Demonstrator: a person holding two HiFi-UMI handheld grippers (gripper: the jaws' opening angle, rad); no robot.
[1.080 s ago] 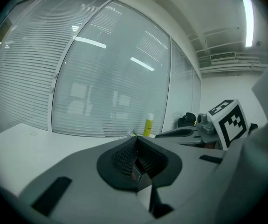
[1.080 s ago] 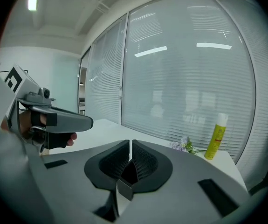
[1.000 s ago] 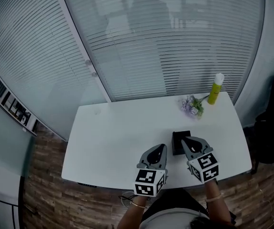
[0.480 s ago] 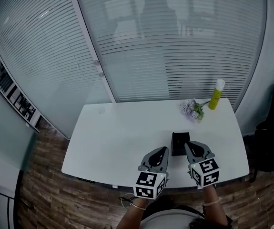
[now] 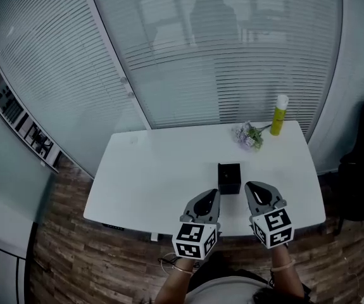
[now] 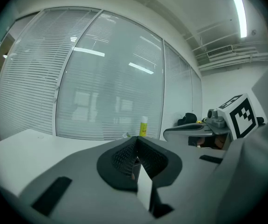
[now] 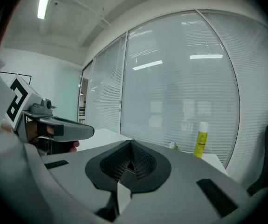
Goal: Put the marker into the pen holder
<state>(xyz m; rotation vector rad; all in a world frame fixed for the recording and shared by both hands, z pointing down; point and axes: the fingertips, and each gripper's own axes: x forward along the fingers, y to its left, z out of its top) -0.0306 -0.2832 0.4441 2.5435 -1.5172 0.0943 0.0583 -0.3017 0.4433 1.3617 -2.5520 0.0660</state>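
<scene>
Both grippers hover at the lower middle of the head view, over the near edge of the white table (image 5: 156, 170). The left gripper (image 5: 209, 199) has its jaws pressed together with nothing between them, and the right gripper (image 5: 255, 190) is likewise closed and empty. The black pen holder (image 5: 229, 178) stands just beyond their tips, between the two. I see no marker anywhere on the table, and I cannot tell whether one sits inside the holder. Toward the upper right are a small bunch of flowers (image 5: 246, 135) and a yellow bottle (image 5: 278, 114). By my reckoning, either the drop is done, or the marker must first be found and a claw spread to take it.
</scene>
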